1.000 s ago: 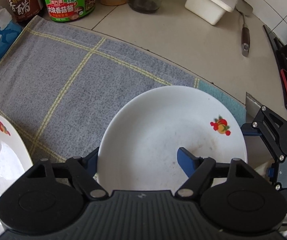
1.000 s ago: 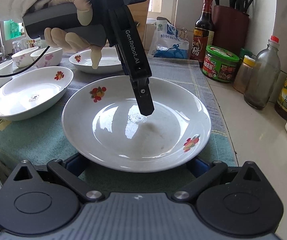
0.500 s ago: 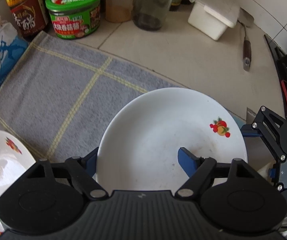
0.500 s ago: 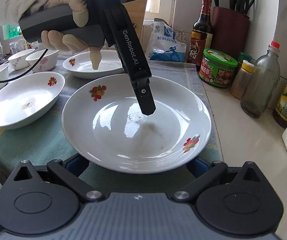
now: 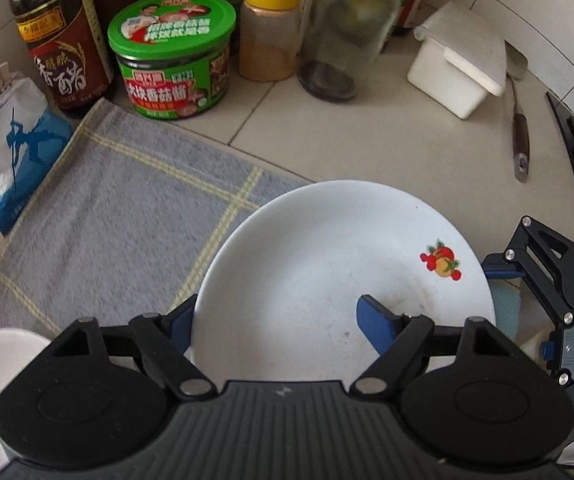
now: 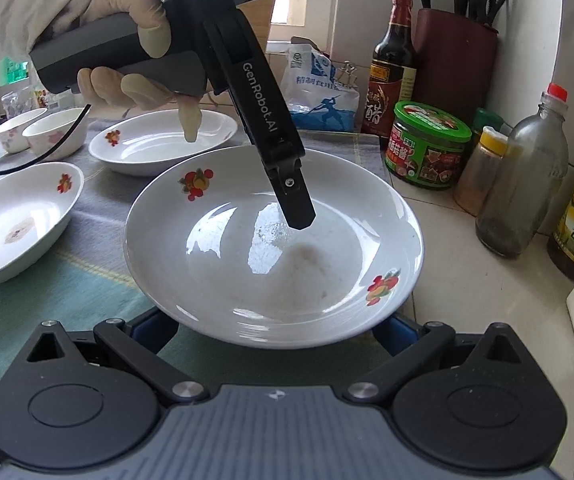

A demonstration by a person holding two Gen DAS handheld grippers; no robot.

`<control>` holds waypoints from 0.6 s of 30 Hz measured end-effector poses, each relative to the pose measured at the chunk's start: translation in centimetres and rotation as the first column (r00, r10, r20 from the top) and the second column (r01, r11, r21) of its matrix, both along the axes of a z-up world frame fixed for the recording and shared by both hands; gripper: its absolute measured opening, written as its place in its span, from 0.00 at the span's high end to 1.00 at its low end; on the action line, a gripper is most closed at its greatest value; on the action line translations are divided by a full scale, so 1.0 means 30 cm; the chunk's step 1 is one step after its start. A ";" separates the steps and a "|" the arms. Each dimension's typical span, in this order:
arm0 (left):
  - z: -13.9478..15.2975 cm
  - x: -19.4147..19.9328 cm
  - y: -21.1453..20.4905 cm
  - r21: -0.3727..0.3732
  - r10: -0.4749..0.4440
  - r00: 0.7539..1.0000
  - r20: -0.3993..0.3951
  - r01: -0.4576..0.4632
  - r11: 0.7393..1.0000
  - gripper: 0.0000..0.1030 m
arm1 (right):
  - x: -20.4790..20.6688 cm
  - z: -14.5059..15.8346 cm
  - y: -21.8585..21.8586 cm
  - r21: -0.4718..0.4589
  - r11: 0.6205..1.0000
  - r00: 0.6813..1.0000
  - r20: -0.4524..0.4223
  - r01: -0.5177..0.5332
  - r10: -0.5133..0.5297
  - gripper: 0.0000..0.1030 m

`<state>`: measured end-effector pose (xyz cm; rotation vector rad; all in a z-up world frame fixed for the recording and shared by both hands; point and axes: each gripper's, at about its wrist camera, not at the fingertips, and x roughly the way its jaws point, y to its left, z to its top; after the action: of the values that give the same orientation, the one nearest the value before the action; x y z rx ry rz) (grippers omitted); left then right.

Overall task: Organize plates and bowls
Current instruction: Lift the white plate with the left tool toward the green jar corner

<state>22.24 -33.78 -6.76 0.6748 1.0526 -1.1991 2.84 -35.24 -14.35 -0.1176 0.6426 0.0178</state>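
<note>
Between both claws: a white plate [image 6: 275,248] with fruit decals, held off the cloth over the counter edge.
Left claw [image 5: 275,320]: clenched on the plate, one blue finger [image 5: 379,322] inside the dish, the other under the rim's left edge; seen from the right wrist it reaches down into the dish from a gloved hand [image 6: 127,40].
Right claw [image 6: 275,332]: its blue fingers sit under the plate's near rim, either side; whether they pinch it cannot be told.
Beyond the left claw: a grey checked cloth [image 5: 127,208], green-lidded jar [image 5: 173,54], dark vinegar bottle [image 5: 61,36], white box [image 5: 463,60].
Left of the right claw: two more decal plates [image 6: 19,220] and small bowls [image 6: 53,138] on the cloth.
</note>
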 end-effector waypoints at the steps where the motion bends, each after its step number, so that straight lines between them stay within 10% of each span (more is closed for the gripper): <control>1: -0.001 0.008 -0.007 -0.002 0.000 1.000 -0.001 0.000 1.000 0.21 | 0.009 -0.003 -0.005 -0.003 1.000 1.000 -0.003 0.006 -0.006 0.00; 18: -0.040 0.051 -0.056 -0.028 0.020 1.000 0.001 -0.020 0.999 0.19 | 0.068 -0.027 -0.039 0.014 0.999 0.999 -0.028 0.042 -0.041 0.00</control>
<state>23.77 -35.45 -7.98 0.6423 1.0380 -1.1941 4.89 -36.42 -15.14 -0.0904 0.6721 -0.0161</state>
